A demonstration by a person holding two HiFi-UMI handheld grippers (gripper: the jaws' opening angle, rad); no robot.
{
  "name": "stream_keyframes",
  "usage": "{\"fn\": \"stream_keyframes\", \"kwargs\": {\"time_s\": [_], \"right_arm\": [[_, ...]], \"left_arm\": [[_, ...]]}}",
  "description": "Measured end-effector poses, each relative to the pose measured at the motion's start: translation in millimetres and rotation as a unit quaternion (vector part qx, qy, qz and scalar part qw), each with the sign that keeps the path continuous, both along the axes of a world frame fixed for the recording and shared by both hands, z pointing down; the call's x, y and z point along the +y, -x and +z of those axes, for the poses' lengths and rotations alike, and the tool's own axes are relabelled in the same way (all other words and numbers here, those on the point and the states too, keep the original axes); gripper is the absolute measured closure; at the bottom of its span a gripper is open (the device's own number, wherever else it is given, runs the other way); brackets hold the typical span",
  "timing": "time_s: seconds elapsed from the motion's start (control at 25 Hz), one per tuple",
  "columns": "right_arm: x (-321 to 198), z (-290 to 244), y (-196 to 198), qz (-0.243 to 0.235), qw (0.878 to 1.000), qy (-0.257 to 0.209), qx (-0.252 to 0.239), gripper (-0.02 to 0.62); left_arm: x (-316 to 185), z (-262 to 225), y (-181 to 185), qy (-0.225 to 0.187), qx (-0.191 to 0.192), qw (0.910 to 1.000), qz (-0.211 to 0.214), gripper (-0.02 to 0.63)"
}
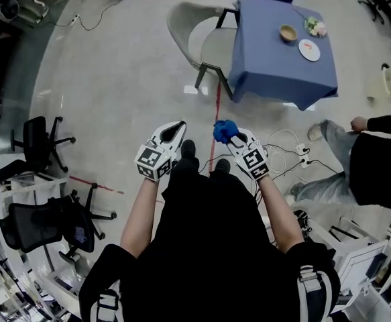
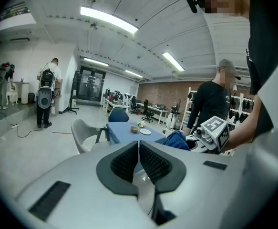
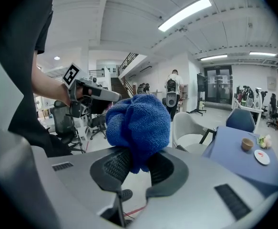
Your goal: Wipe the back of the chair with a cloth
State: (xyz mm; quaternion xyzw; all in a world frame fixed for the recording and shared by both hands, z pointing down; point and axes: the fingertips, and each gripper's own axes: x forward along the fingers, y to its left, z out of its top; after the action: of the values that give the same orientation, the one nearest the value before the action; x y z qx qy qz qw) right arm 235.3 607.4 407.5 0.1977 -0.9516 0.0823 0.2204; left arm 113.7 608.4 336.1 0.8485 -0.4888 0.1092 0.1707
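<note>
Gripping a bunched blue cloth (image 1: 225, 130) in the right gripper (image 1: 230, 137), jaws pinched on its lower fold. Holding nothing in the left gripper (image 1: 179, 129), pads almost touching. Standing well apart from the chair (image 1: 194, 33): straight ahead of both grippers, beside the blue-covered table (image 1: 275, 62), back shell curving on the side away from it. Probably calls for carrying the cloth forward and slightly left of the right gripper.

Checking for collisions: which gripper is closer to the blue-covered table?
Right. The right gripper, shut on the blue cloth, is nearly in line with the table's left edge; the left gripper is further left.
</note>
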Motion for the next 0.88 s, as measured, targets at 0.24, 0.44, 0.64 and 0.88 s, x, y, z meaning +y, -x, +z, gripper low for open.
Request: {"fn": "stream_keyframes", "kwargs": {"time_s": [0.24,0.44,0.64,0.88], "right_arm": [[-18.1,8.1,12.9,0.014,1.000,0.009,0.013,0.499],[-50.3,3.4,41.9,0.035,0.999,0.015,0.020,0.499],[-92.6,-6.9,89.3,0.056,0.998,0.007,0.020,0.499],[-134.6,-2.6,125.8,0.099,0.995,0.005,0.024,0.499]], "left_arm": [[-17.0,14.4,21.3,0.011,0.014,0.9998,0.001,0.575],[-58.7,11.4,51.6,0.007,0.025,0.9996,0.010,0.575],[-110.5,5.9,93.1,0.000,0.033,0.9989,0.033,0.575],[-165.8,4.3,131.7,-0.006,0.031,0.9969,0.072,0.575]]}}
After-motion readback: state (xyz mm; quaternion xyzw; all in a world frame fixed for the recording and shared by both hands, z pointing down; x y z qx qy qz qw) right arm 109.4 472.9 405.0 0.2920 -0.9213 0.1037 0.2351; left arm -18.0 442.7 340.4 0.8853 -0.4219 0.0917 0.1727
